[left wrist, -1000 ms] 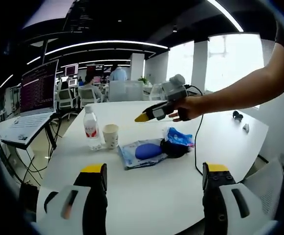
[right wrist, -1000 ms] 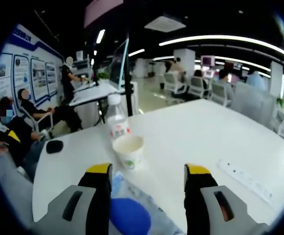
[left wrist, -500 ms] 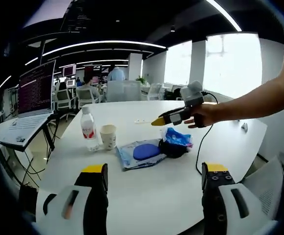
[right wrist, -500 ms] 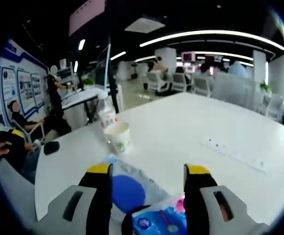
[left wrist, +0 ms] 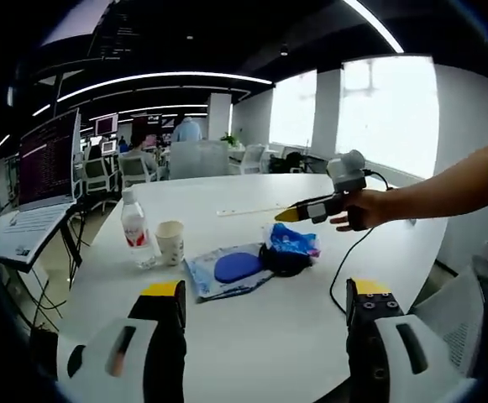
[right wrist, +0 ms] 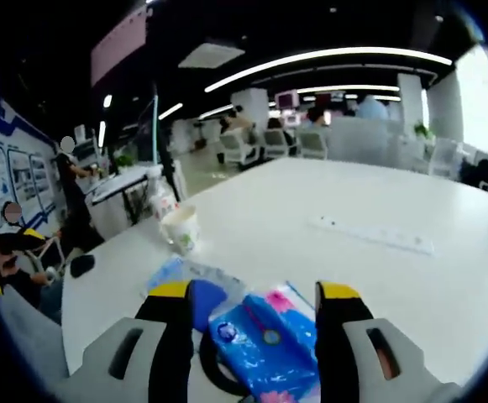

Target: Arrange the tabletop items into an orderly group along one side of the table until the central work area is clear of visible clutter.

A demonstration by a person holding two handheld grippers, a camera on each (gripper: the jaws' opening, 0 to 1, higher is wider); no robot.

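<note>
A clear water bottle (left wrist: 134,237) and a paper cup (left wrist: 170,242) stand side by side on the white table (left wrist: 252,336). To their right lie a plastic bag holding a blue oval pad (left wrist: 227,270), a black coiled item (left wrist: 284,260) and a blue tissue pack (left wrist: 294,242). My left gripper (left wrist: 266,294) hovers open over the near table edge, apart from everything. A hand holds my right gripper (left wrist: 311,208) just above the tissue pack. In the right gripper view my right gripper (right wrist: 254,294) is open, with the tissue pack (right wrist: 264,340) below and between its jaws; cup (right wrist: 181,228) and bottle (right wrist: 160,197) stand farther off.
A white power strip (right wrist: 374,235) lies across the far middle of the table. A black mouse (right wrist: 81,265) sits near the table's left edge. A black cable (left wrist: 340,269) trails from the right gripper. An open laptop (left wrist: 46,159) stands on a side stand to the left.
My right gripper has swung away from the cup and bottle and now sits over the tissue pack, still open. My left gripper stays open; its view has drifted slightly.
</note>
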